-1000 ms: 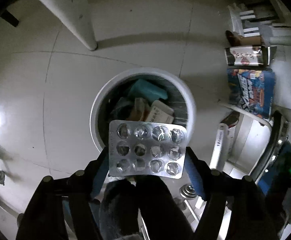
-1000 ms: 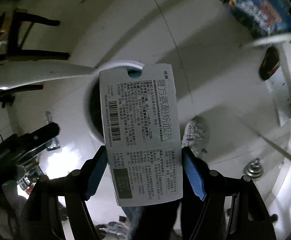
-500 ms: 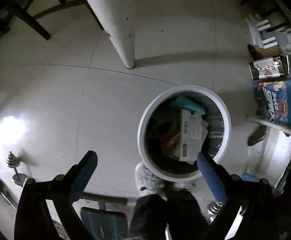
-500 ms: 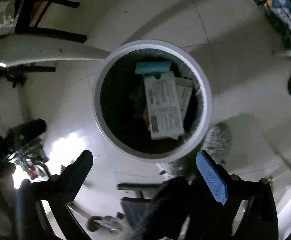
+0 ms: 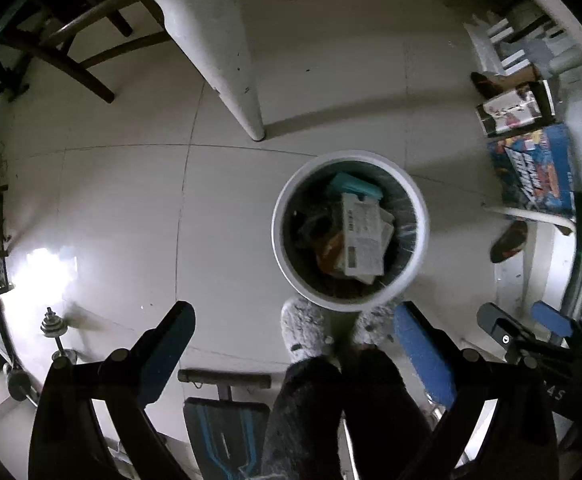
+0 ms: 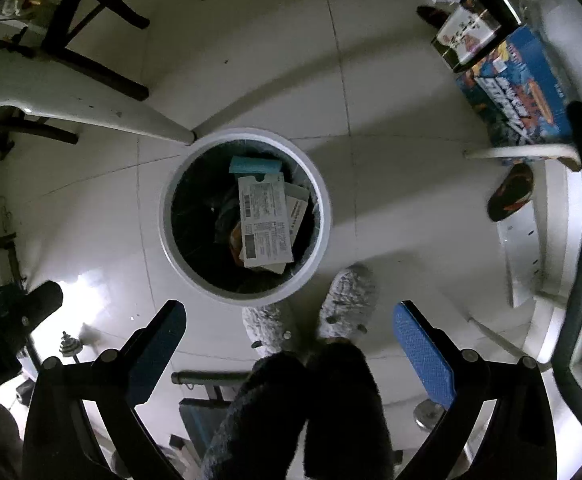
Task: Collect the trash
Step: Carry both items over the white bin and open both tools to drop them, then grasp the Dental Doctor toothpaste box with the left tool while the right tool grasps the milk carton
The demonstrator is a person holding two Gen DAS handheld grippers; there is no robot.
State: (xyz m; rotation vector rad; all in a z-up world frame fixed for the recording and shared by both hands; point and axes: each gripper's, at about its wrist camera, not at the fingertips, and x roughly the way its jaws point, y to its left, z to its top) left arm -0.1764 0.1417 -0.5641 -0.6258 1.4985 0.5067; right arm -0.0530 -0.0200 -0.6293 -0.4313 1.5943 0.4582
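Above the white-rimmed trash bin point(image 5: 350, 308), the left gripper point(image 5: 289, 334) hung with its jaws spread wide and nothing between them; the right gripper point(image 6: 289, 330) point(image 5: 539, 332) stood equally wide and bare over the same bin point(image 6: 246, 294). Both pieces of trash lay inside, so the step in hand looked like pulling clear to fetch more. To do that well, I judged, each gripper should rise straight off the rim before swinging aside, stay spread for the next pickup, and avoid the white table leg point(image 5: 227, 60) beside the bin. Topmost in the bin lay the printed medicine carton point(image 6: 266, 220) point(image 5: 363, 240), flat and face up, its long axis running from the far rim toward the near rim, notched end away from the grippers, tilted slightly. A teal packet point(image 6: 255, 166) lay crosswise at its far end. Grey fuzzy slippers point(image 6: 345, 300) stood on the tile floor point(image 5: 111, 208) just beside the near rim
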